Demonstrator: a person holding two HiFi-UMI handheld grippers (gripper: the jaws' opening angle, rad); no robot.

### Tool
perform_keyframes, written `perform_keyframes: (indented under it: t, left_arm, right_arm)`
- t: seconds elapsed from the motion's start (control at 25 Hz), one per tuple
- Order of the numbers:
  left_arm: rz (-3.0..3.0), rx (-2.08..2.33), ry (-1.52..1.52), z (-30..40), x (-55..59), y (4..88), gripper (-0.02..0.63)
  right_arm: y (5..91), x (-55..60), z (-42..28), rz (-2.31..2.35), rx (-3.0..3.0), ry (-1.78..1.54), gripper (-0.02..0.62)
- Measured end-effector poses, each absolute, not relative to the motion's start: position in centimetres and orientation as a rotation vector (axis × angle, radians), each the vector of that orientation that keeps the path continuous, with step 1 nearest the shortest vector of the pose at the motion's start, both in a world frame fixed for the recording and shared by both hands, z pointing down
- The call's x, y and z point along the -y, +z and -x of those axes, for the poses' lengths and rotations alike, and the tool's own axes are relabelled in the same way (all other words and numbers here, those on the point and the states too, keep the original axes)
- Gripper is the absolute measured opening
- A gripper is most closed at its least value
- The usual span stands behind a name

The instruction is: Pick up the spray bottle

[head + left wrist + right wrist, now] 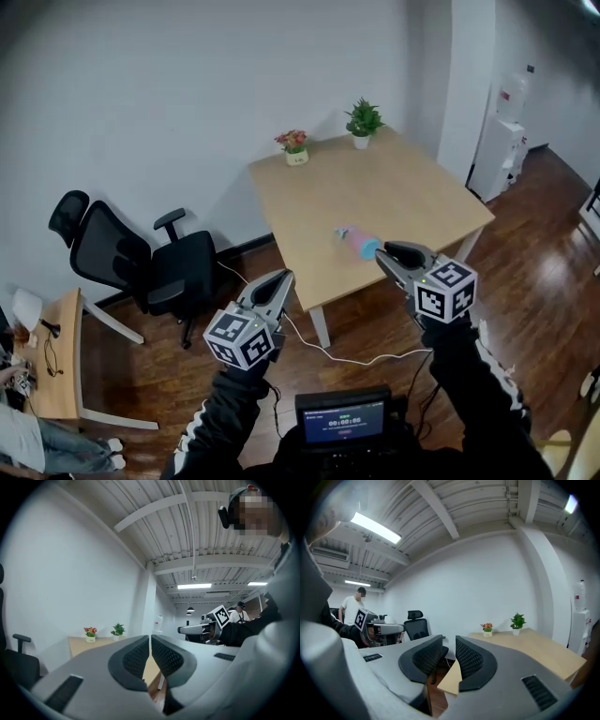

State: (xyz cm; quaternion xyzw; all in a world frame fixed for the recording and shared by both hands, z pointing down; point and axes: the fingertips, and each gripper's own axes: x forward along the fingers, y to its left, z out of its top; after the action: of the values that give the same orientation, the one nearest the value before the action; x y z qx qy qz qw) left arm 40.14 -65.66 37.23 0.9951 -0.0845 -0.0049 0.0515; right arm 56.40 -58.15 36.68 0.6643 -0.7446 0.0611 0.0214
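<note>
The spray bottle [355, 242], pink with a blue end, lies on its side near the front edge of the light wooden table [412, 187]. My right gripper [386, 255] is held level just in front of the bottle and apart from it. Its jaws stand slightly open with nothing between them [449, 639]. My left gripper [281, 279] hangs over the floor left of the table's front corner, its jaws shut and empty [150, 637]. The bottle is hidden in both gripper views, where only the table [534, 651] shows past the jaws.
A black office chair [141, 258] stands left of the table. A flower pot [294, 145] and a green plant [363, 120] sit at the table's far edge. A water dispenser [502, 141] stands back right. A small wooden desk [47, 366] is at the left, and a white cable [356, 358] crosses the floor.
</note>
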Motion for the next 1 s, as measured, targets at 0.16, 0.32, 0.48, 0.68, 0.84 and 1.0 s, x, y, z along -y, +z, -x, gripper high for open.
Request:
perform_keyframes:
  t: [0.16, 0.32, 0.48, 0.68, 0.84, 1.0]
  left_arm:
    - [-2.994, 0.274, 0.033, -48.9, 72.2, 38.7, 0.046]
    - [-2.972, 0.314, 0.096, -55.6, 82.0, 41.6, 0.063]
    - [-2.927, 0.265, 0.191, -62.1, 92.1, 46.7, 0.074]
    - [-2.902, 0.226, 0.249, -66.3, 104.4, 50.4, 0.074]
    - [-2.843, 0.209, 0.274, -70.8, 110.8, 52.3, 0.075]
    - [-2.807, 0.183, 0.364, -75.6, 113.8, 55.6, 0.075]
  right_arm:
    - [39.1, 65.9, -65.3, -1.987, 2.29, 0.289, 0.094]
    - [43.0, 75.9, -72.3, -1.954, 2.256, 0.397, 0.17]
    - [47.8, 86.3, -79.1, -1.948, 2.158, 0.498, 0.242]
    - [53.4, 98.3, -82.9, -1.923, 2.048, 0.726, 0.311]
    - [57.5, 104.2, -87.7, -1.948, 1.942, 0.885, 0.311]
    - [63.6, 107.3, -91.8, -1.844, 1.866, 1.033, 0.311]
